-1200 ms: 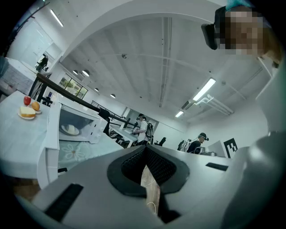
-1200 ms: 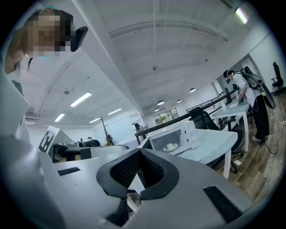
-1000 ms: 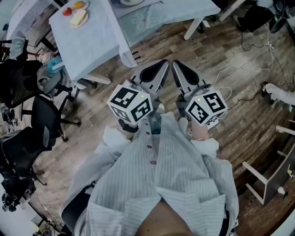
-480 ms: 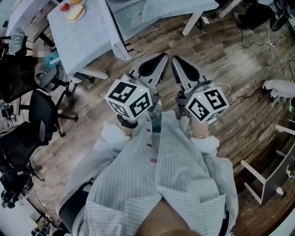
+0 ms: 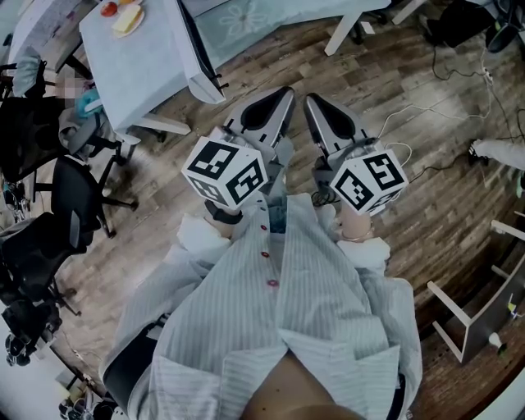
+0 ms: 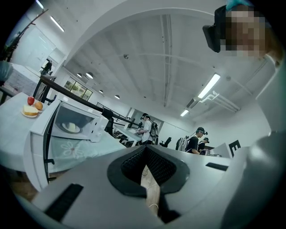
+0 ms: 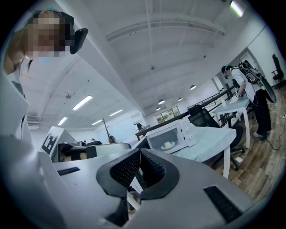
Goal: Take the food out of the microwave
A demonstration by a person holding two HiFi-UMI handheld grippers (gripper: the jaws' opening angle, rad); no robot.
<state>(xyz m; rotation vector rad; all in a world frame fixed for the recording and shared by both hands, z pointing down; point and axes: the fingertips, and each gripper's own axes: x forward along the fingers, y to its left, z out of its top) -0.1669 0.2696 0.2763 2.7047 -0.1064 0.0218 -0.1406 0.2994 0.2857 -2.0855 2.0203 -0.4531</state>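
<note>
The white microwave [image 6: 73, 123] stands on a pale tablecloth with its door closed; a light plate of food [image 6: 70, 127] shows through the window. The right gripper view has the same microwave [image 7: 172, 137] and its food [image 7: 168, 144] in the distance. My left gripper [image 6: 146, 150] and right gripper [image 7: 140, 154] are both shut with nothing between the jaws. In the head view the left gripper [image 5: 283, 97] and right gripper [image 5: 313, 105] are held side by side in front of the person's chest, pointing toward the tables and well short of them.
A plate with fruit and bread [image 5: 123, 16] sits on the white table [image 5: 148, 66] at upper left. Black office chairs [image 5: 74, 213] crowd the left. Cables [image 5: 426, 123] lie on the wooden floor, with a white stand [image 5: 484, 320] at right. People [image 6: 147, 127] work farther back.
In the head view the tables have slid up and to the left while both grippers edged forward over the floor. Both stay shut.
</note>
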